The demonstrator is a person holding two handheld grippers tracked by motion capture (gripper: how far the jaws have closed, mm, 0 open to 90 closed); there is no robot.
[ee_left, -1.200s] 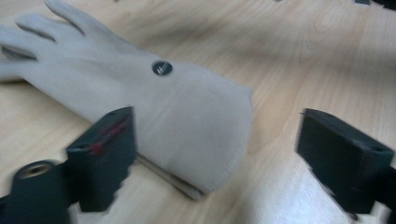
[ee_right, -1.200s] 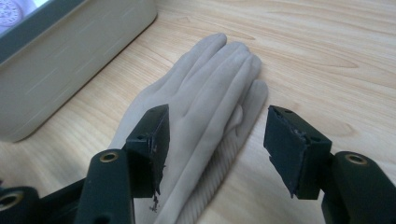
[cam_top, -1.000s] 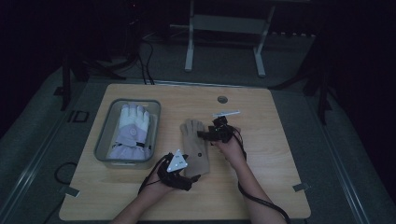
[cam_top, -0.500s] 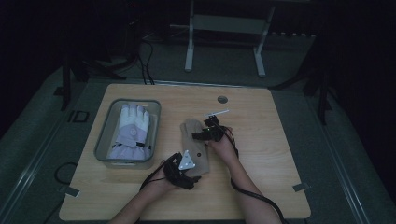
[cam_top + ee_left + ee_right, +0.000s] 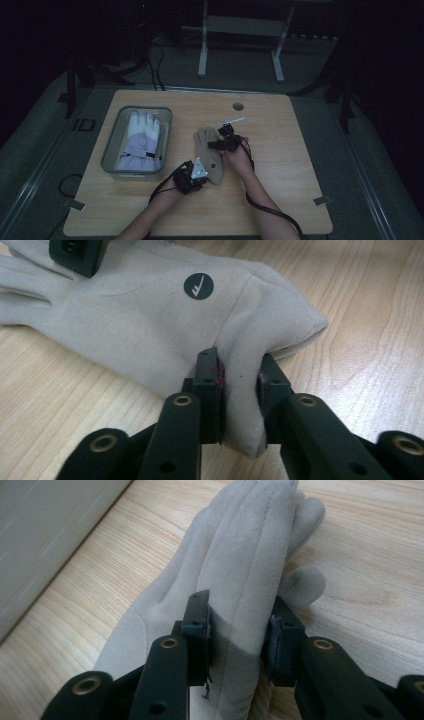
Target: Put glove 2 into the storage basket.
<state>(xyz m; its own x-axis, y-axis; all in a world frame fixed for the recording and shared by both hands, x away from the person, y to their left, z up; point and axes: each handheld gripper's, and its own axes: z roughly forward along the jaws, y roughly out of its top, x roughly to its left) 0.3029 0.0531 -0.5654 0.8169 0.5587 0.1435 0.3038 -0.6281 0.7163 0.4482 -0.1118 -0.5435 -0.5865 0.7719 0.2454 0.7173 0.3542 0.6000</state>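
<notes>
One pale glove (image 5: 141,140) sits binned; both grippers' fingers (image 5: 207,390) clamp the tan glove (image 5: 210,155) on the counter (image 5: 285,150), unbinned.

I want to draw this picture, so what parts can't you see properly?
- Beige glove: its fingertips are cut off by the left gripper view's edge; its underside lies against the table.
- Round logo: too small to read in the high view.
- White glove in the grey bin: its lower part is hidden by the bin wall.
- Room beyond the table: too dark.
</notes>
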